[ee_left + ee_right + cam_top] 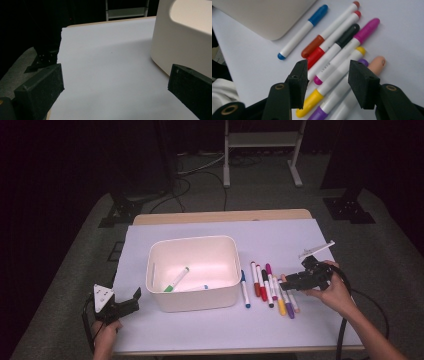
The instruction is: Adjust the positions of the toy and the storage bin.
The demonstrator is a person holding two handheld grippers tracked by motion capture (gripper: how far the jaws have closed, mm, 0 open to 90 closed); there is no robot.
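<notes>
A white bin (192, 272) sits mid-table with a green marker (176, 280) and one more marker (197, 287) inside. Right of it lies a row of several markers: blue (303, 31), brown (329, 31), red (332, 37), black (337, 47), magenta (352, 43), yellow (332, 82), purple (332, 102) and peach (377, 63). My right gripper (328, 82) hovers open just above this row, its jaws straddling the yellow and magenta markers without pressing on them. At the table's front left, my left gripper (115, 92) stays open and empty, beside the bin wall (185, 37).
A pale sheet (280, 237) covers the wooden table (220, 216). The sheet's left edge (60, 50) runs close to my left gripper. Beyond the table are dark floor, cables and a white stand (262, 150). Bare sheet lies in front of the bin.
</notes>
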